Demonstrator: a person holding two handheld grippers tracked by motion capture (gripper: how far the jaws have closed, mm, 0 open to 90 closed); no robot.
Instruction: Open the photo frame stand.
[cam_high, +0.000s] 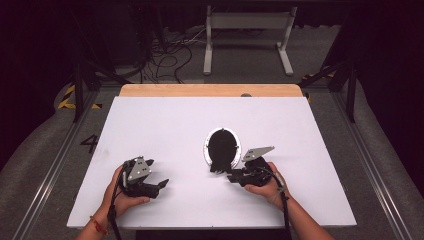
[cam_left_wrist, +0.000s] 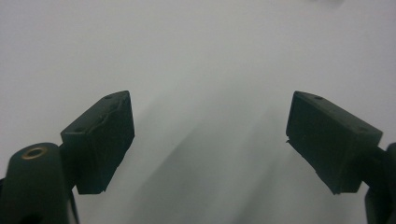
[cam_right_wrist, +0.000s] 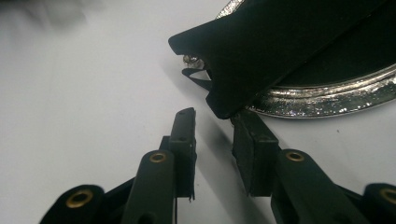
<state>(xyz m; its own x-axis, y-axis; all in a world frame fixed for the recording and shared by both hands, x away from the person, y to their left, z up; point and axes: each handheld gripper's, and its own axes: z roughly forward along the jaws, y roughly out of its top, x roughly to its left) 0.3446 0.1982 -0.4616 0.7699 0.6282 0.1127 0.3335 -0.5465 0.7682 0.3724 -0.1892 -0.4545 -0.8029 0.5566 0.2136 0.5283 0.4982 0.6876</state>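
Picture frame (cam_high: 223, 149), oval, silver-rimmed, black velvet back facing up, lies flat a little right of the bench's middle, nearer the person's edge than the far one. Bench (cam_high: 165, 120): white board, a strip of bare wood showing along its far edge. Frame's black easel stand (cam_right_wrist: 261, 51) rises off the back at a slant in the right gripper view, its notched lower tip hanging over the glittering rim (cam_right_wrist: 327, 100) and pointing toward the right gripper. Right gripper (cam_high: 231, 175) held low at the frame's near edge, hand wrapped round its body, grey plate on top. Its fingers (cam_right_wrist: 183, 135) are parted by a narrow gap, nothing clamped; the stand's tip sits just beyond and above the gap, close to the farther finger, whether touching it I cannot tell. Left gripper (cam_high: 161, 185) rests well apart from the frame, toward the near left of the bench, held in the other hand. Its fingers (cam_left_wrist: 100, 140) are spread wide, with bare white bench between them.
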